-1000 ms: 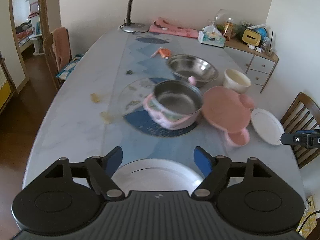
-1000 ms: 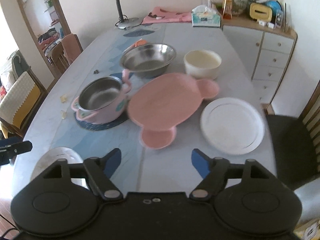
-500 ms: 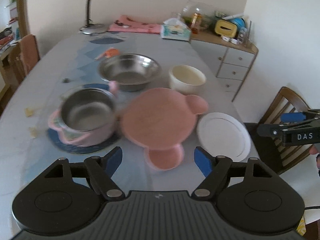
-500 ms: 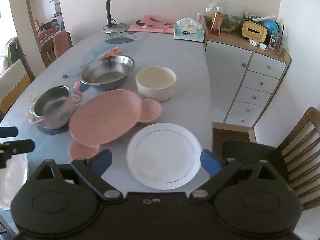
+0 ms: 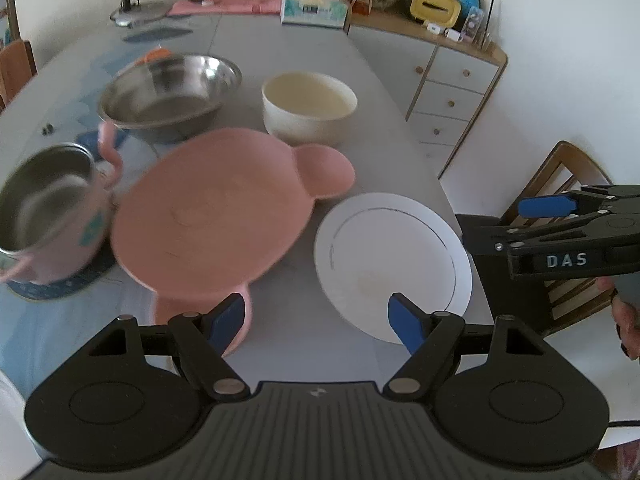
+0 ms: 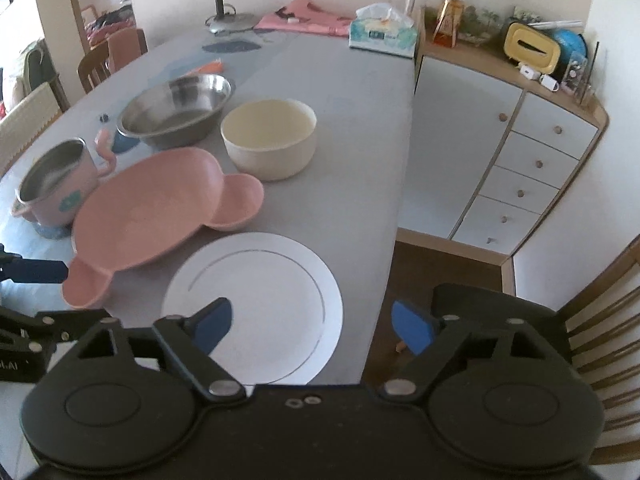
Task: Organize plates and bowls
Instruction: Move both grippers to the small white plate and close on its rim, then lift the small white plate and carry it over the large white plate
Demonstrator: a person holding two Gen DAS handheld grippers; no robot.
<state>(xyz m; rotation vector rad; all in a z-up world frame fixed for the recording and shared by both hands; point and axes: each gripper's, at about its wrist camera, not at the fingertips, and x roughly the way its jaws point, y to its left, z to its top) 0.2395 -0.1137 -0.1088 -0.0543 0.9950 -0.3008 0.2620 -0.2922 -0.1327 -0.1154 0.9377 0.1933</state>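
Both tools tilt steeply down toward the surface (image 5: 360, 60), side by side, each showing at the edge of the other's view. The left tool (image 5: 318, 322) hangs with its blue pads well apart and nothing between them; below it lies bare surface, with the white plate (image 5: 390, 258) just ahead to its right and the pink mouse-eared plate (image 5: 212, 212) just ahead to its left. The right tool (image 6: 310, 324) hovers over the near edge of the white plate (image 6: 256, 292); its jaws are closing, its left pad over the plate and its right pad past the surface's edge, pressing on nothing. A hand (image 5: 624, 320) grips the right tool's body, which bears the white letters "DAS".

Beyond the plates stand a cream bowl (image 6: 270, 142), a steel bowl (image 6: 176, 110) and, far left of both tools, a pink pot (image 6: 56, 186) on a dark mat. A tissue box (image 6: 382, 36) at the far end has print too small to read.
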